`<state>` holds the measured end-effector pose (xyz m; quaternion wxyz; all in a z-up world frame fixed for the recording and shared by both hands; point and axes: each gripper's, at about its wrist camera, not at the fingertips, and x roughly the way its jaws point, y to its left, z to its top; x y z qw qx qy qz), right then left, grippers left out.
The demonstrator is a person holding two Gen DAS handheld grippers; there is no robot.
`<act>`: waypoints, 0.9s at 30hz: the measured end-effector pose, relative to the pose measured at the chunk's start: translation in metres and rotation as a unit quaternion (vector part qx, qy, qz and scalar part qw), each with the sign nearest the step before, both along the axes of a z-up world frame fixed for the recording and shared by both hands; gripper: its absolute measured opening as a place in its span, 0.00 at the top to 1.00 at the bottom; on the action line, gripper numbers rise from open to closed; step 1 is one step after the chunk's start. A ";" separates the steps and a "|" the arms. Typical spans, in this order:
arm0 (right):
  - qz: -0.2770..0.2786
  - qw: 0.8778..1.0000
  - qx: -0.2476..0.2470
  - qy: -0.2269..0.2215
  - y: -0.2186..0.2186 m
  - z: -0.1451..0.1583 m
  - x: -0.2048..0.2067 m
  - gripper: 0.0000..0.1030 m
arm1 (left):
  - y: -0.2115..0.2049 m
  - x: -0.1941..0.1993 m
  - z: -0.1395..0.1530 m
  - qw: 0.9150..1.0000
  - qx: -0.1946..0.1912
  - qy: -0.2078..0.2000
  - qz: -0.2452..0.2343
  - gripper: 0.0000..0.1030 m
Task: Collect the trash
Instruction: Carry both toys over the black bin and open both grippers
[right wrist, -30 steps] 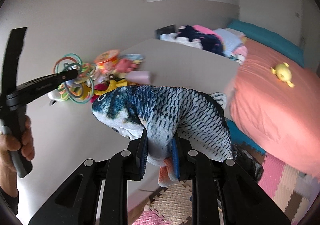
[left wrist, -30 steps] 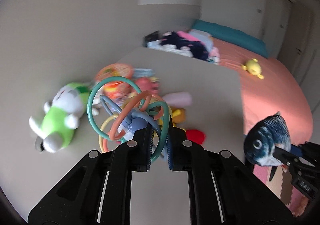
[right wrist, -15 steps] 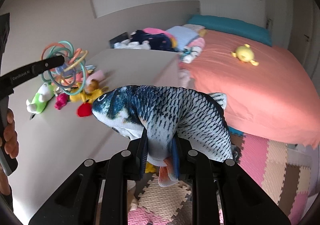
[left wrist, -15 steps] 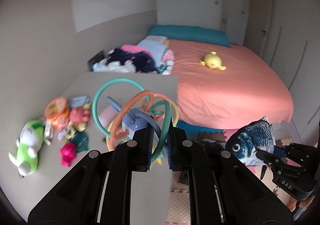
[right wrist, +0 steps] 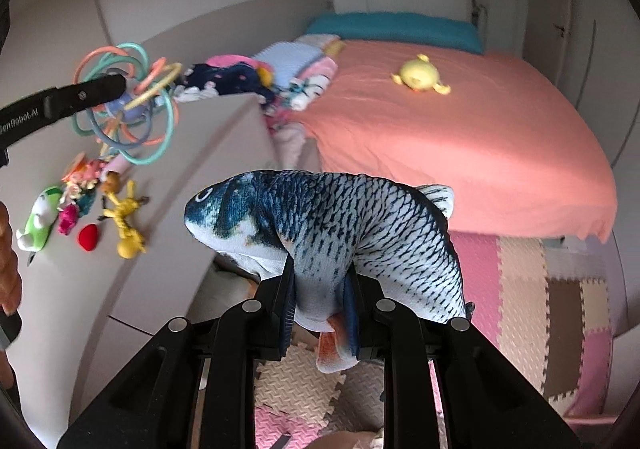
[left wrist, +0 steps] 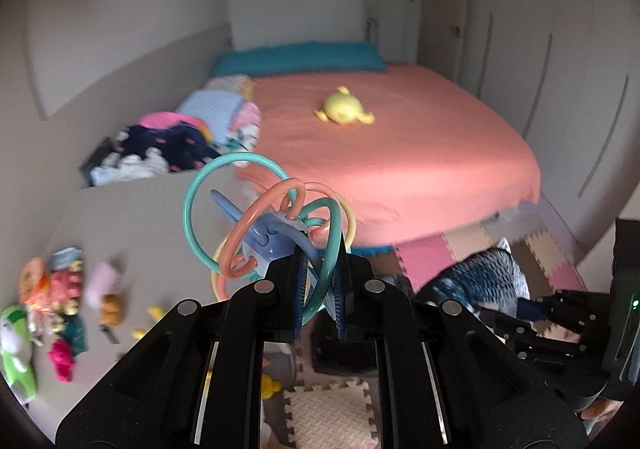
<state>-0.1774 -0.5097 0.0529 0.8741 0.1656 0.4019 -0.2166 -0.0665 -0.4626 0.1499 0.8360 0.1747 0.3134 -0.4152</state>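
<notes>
Plush fish (right wrist: 332, 233) lies crosswise in the clamped right tongs (right wrist: 320, 309); left tongs (left wrist: 320, 289) pinch the ring rattle (left wrist: 268, 225), both beyond the desk (right wrist: 168, 209) edge.

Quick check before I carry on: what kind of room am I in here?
Most likely a child's bedroom: a bed with a coral sheet and a yellow plush toy on it, foam puzzle mats on the floor, and a heap of small toys on a grey surface.
</notes>
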 end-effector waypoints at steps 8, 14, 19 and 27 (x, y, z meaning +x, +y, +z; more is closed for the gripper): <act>-0.037 0.997 0.052 0.051 -0.051 -0.061 0.009 0.78 | -0.089 0.007 -0.097 0.993 0.078 0.082 -0.047 0.89; -0.035 0.995 0.035 0.084 -0.069 -0.094 0.026 0.25 | -0.131 0.022 -0.143 0.984 0.118 0.121 -0.055 0.39; -0.048 0.995 0.046 0.073 -0.082 -0.096 0.028 0.24 | -0.131 0.030 -0.133 0.992 0.095 0.073 -0.029 0.06; -0.041 0.996 0.047 0.066 -0.078 -0.090 0.036 0.24 | -0.127 0.037 -0.122 0.994 0.083 0.074 -0.023 0.06</act>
